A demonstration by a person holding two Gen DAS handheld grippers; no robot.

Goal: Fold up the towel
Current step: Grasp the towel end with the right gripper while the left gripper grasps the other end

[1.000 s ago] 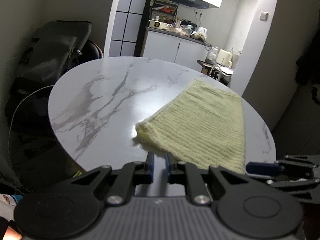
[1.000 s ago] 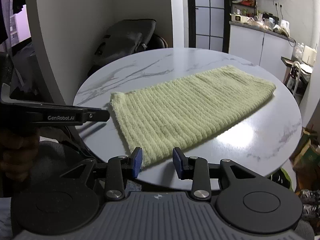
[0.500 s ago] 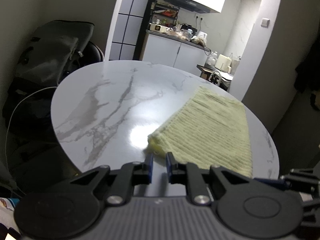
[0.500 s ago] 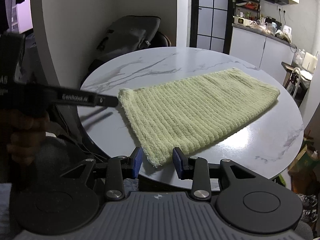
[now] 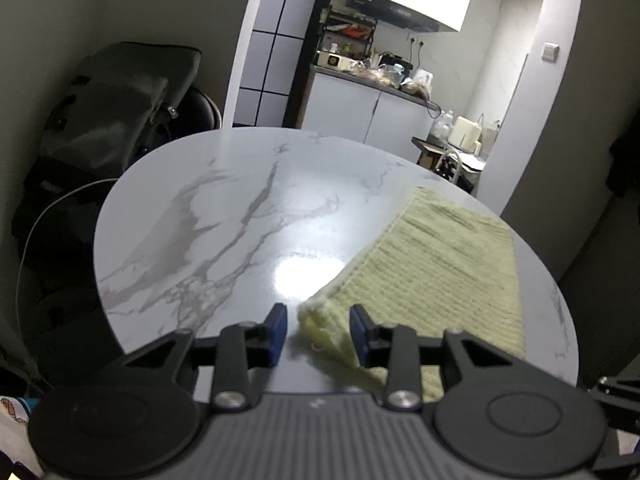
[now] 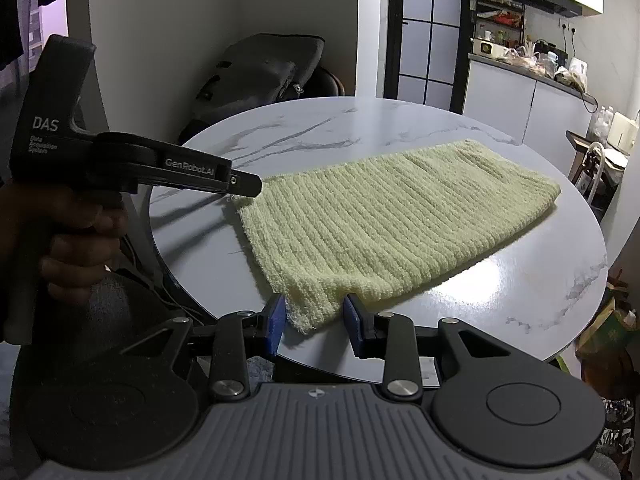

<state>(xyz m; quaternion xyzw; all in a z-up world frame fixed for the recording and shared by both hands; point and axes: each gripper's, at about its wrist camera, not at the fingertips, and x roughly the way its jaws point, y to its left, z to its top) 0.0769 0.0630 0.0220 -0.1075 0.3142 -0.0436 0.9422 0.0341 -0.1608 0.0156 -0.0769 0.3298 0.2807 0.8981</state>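
A pale yellow-green ribbed towel lies flat on a round white marble table. My right gripper is open, with the towel's near corner between its blue pads. My left gripper is open too, with the towel's other near corner lying between its fingers. In the right wrist view the left gripper shows from the side, its tip at the towel's left corner.
A dark bag on a chair stands behind the table's left side. A kitchen counter with clutter is at the back. A cable hangs at the left. A bag sits on the floor at the right.
The left gripper has opened from nearly shut and moved forward around the towel's corner. The right gripper has moved forward, so its corner now lies between its pads.
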